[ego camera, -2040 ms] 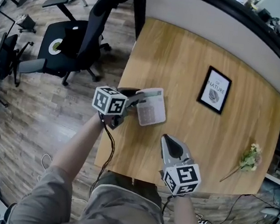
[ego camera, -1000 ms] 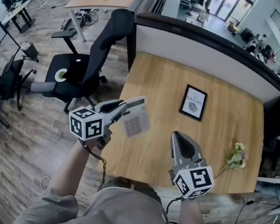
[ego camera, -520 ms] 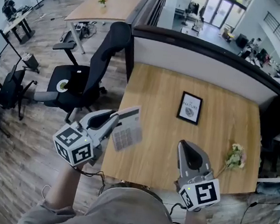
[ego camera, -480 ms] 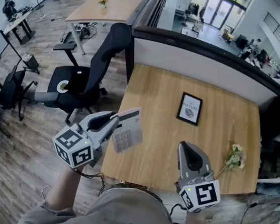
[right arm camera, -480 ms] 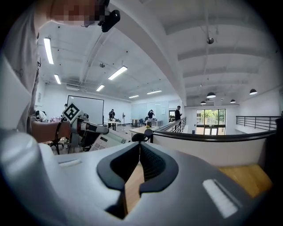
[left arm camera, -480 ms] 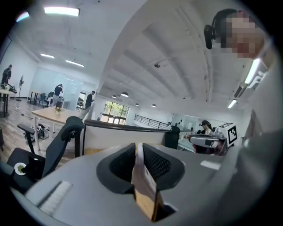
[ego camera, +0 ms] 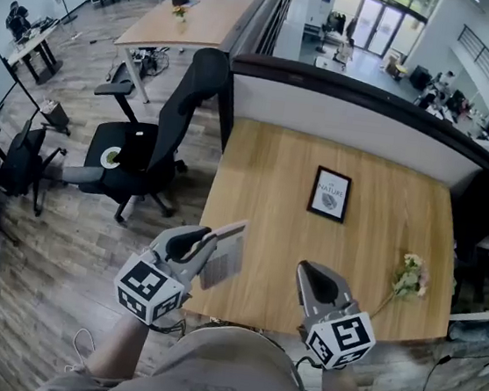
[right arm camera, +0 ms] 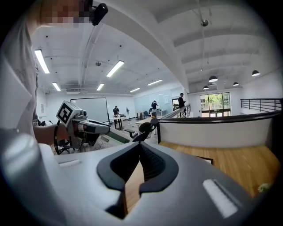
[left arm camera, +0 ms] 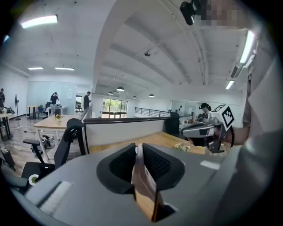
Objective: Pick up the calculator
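So the calc [ego camera: 225, 263] is up off the desk [ego camera: 273, 176], pinched by one edge in the left gripper [ego camera: 207, 237]. It's hanging tilted in the air over the desk's near-left corner. In the left gripper view it sits edge-on btwn the jaws, w/ both pads clamped on it.

The right gripper [ego camera: 307, 273] is beside it but apart, over the near edge of the desk. Its jaws are pressed together at the tips w/ nothing btwn them.

Further back a framed pic [ego camera: 330, 194] lies flat around mid-desk, and a small bunch of flowers [ego camera: 407, 277] is near the right edge. A black office chair [ego camera: 160, 127] stands on the floor left of the desk.
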### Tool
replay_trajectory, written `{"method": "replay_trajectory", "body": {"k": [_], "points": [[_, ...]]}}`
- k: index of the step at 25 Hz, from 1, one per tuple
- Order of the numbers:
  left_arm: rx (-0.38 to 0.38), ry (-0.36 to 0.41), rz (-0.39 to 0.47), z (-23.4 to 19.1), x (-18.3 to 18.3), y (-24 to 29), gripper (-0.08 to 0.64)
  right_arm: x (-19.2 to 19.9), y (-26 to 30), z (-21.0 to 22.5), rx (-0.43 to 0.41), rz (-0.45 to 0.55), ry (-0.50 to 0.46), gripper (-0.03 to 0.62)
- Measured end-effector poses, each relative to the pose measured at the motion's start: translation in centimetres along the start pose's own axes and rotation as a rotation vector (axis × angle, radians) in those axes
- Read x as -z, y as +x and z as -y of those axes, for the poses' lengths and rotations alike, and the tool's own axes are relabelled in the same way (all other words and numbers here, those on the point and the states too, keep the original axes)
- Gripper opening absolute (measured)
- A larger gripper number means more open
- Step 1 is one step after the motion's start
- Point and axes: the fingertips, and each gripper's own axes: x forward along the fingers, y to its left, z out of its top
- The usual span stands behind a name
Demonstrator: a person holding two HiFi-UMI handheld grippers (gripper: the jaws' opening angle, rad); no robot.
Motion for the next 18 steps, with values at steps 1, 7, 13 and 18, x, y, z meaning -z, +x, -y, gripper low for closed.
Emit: {"method": "replay_trajectory", "body": {"k": [1,7,13,18], "points": [[-0.007,-0.001,-0.006,0.1,0.4,0.0,0.051,0.3,0.1,-0.1,-0.002,-0.007,0.001,0.011],[-0.020,0.002,-0.019,0.1,1.0,-0.2,0.051,0.6,0.3,0.0,-0.007,-0.011,-0.004,0.011],[-0.038,-0.006,-0.006,0.0,0.6,-0.9,0.051,0.4,-0.2,0.4,0.006,0.006,-0.002,0.011],[-0.036,0.004,0.011,0.2,-0.1,-1.3,0.051,-0.1,-0.2,0.7,0.022,0.013,-0.014,0.011]]}}
